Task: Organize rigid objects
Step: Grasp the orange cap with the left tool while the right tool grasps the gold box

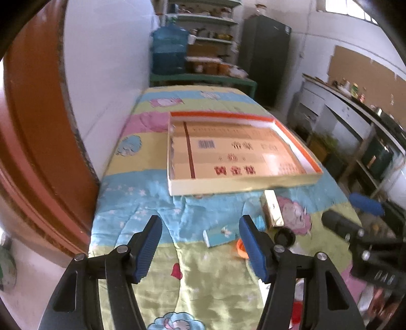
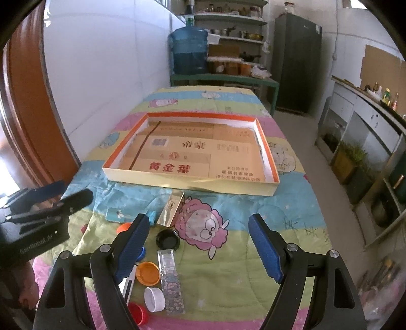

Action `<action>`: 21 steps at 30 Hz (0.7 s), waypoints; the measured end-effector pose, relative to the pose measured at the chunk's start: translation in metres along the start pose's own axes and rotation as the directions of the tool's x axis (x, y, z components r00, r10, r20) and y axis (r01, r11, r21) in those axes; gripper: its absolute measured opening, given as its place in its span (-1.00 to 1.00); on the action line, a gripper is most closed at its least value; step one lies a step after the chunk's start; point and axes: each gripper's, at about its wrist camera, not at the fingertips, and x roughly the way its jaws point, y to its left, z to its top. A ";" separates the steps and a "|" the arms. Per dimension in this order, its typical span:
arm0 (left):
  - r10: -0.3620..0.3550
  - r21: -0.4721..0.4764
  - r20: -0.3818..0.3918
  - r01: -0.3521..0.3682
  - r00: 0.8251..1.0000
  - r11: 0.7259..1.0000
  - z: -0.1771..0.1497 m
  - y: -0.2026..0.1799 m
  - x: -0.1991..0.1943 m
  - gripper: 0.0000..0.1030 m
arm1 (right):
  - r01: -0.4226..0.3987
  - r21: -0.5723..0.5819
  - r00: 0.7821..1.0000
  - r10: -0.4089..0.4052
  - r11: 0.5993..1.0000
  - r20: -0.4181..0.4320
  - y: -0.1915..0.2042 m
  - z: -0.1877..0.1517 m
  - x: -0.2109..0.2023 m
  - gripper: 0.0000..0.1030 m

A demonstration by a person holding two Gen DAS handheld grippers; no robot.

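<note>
Quilted table held an empty tray (image 2: 269, 154) mid-frame; small caps (image 2: 148, 273) and a clear box (image 2: 170, 279) lay lower left, light, stiff, best pinched across their sides. Both grippers, left (image 1: 200, 247) and right (image 2: 199, 246), stood spread, empty.

Home kitchen: pantry shelves (image 2: 229, 22), fridge (image 2: 295, 61), water jug (image 2: 189, 50).

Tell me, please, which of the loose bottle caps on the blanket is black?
The black cap, lying open side up just below the gold box. The other caps nearby are orange, white and red.
</note>
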 end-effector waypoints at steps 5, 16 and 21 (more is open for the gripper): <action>-0.028 0.053 -0.024 0.030 0.999 0.998 -0.014 0.000 0.006 0.21 | -0.002 0.011 1.000 0.002 1.000 -0.018 -0.004 0.000 0.009 0.58; -0.135 0.037 -0.119 0.140 0.984 0.989 -0.021 -0.037 0.034 0.18 | 0.010 0.031 1.000 -0.010 0.999 -0.024 -0.011 -0.004 0.015 0.58; -0.160 -0.029 -0.157 0.158 0.974 0.987 -0.020 -0.037 0.050 0.01 | 0.007 0.055 0.999 -0.005 0.998 -0.033 -0.020 -0.008 0.018 0.58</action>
